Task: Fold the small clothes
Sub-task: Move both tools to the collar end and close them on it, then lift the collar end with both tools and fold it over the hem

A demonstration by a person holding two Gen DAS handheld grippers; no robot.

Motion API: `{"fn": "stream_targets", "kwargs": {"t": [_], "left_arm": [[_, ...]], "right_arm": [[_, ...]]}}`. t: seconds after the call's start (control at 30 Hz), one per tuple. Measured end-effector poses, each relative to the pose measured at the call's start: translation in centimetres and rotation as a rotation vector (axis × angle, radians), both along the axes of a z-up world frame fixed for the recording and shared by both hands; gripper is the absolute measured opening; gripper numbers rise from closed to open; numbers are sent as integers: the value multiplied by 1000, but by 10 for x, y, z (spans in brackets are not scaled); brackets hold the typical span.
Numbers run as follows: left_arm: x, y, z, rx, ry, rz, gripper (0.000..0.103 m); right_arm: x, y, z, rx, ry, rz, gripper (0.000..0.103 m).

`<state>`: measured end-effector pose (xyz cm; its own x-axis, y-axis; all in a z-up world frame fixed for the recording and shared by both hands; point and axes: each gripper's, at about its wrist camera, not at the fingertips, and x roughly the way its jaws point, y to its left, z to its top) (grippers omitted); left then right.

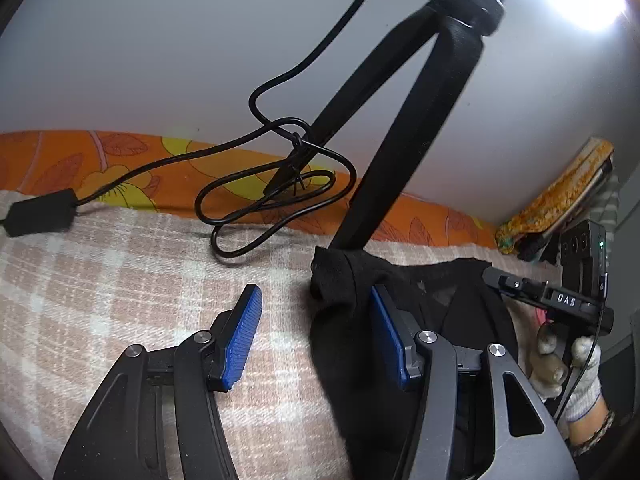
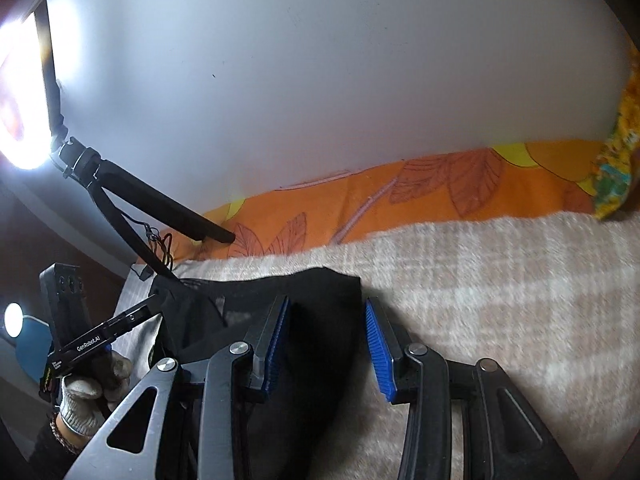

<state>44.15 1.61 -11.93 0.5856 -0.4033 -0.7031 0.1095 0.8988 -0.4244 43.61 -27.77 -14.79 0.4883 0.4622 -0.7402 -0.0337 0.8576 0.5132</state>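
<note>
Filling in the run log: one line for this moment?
left tongs open | right tongs open | black garment flat on plaid blanket, ungripped

The left gripper (image 1: 316, 334) has its blue pads spread wide, pointing forward and low. The right gripper (image 2: 326, 344) is likewise spread apart. Gloved hands (image 2: 86, 392) grip each handle at the near edge.
</note>
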Motion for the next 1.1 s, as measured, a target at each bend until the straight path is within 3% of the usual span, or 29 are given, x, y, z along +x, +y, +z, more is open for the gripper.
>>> {"fn": "stream_targets", "kwargs": {"t": [0.2,0.47,1.1], "left_arm": [[1,5,1,-28,18,29,44],[-1,8,10,9,-18,51,6],[-39,-2,66,-9,-151,-24,2]], "right_arm": [[7,14,0,-22,7,38,31],[7,32,11,-95,-5,69,9],[-29,32,77,-99,-112,53,6]]}}
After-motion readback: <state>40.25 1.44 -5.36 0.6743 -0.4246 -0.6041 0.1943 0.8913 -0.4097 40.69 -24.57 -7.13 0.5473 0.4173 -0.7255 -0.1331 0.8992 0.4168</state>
